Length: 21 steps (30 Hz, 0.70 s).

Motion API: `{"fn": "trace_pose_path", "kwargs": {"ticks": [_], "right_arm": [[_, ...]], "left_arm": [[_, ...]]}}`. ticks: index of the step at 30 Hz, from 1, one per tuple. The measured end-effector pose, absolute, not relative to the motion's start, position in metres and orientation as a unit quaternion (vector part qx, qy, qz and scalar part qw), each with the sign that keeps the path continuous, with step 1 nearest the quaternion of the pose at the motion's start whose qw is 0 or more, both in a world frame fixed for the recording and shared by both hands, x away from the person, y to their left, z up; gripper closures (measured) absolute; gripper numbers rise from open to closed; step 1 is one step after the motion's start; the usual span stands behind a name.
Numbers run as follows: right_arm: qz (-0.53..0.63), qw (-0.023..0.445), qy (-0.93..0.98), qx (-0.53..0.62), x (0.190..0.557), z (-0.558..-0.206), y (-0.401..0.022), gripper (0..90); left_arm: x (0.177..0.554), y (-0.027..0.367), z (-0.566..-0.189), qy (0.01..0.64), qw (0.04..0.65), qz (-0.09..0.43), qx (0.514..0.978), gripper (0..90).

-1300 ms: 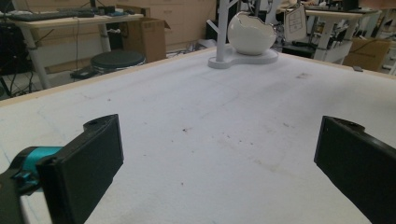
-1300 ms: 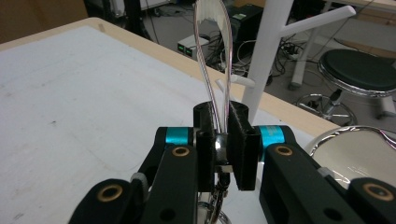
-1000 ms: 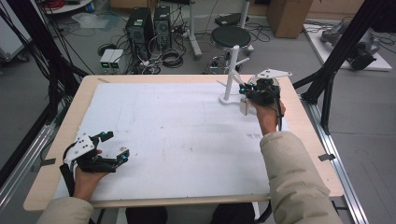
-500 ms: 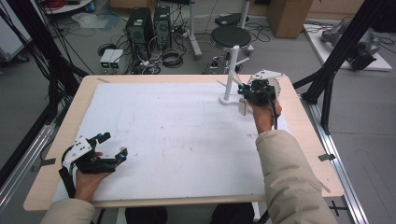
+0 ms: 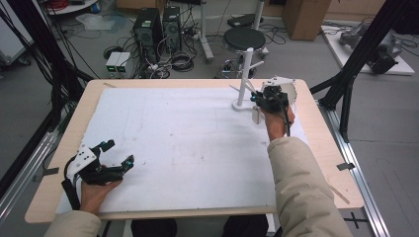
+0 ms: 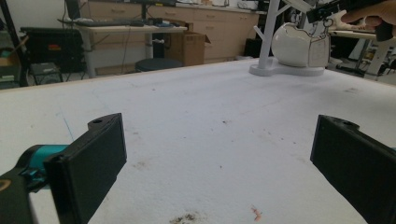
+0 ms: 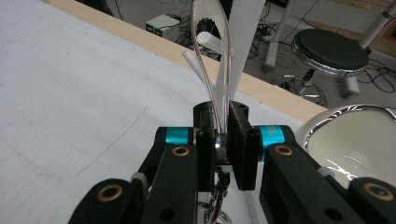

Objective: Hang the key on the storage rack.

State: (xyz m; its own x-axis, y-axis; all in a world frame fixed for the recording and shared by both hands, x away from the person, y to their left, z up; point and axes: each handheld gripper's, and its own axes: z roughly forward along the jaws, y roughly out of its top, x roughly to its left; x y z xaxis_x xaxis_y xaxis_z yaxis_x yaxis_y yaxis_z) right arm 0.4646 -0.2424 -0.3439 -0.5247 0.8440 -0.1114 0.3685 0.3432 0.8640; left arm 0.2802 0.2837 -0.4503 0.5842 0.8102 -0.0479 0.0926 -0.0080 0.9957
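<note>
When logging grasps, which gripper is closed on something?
The right gripper, beside the white peg stand: it is shut on a thin looped band. The left gripper is open with nothing between its jaws.

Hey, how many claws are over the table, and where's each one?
2. The left claw is open and empty near the table's front left corner. The right claw is far right beside the white stand, shut on a thin clear loop.
</note>
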Motion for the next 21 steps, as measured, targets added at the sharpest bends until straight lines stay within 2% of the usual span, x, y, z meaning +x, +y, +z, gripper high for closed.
{"fn": "trace_pose_path", "kwargs": {"ticks": [21], "right_arm": [[0.394, 0.281, 0.763, 0.428, 0.477, -0.365, -0.239, 81.9]], "left_arm": [[0.273, 0.286, -0.452, 0.33, 0.629, 0.314, 0.63, 3.9]]}}
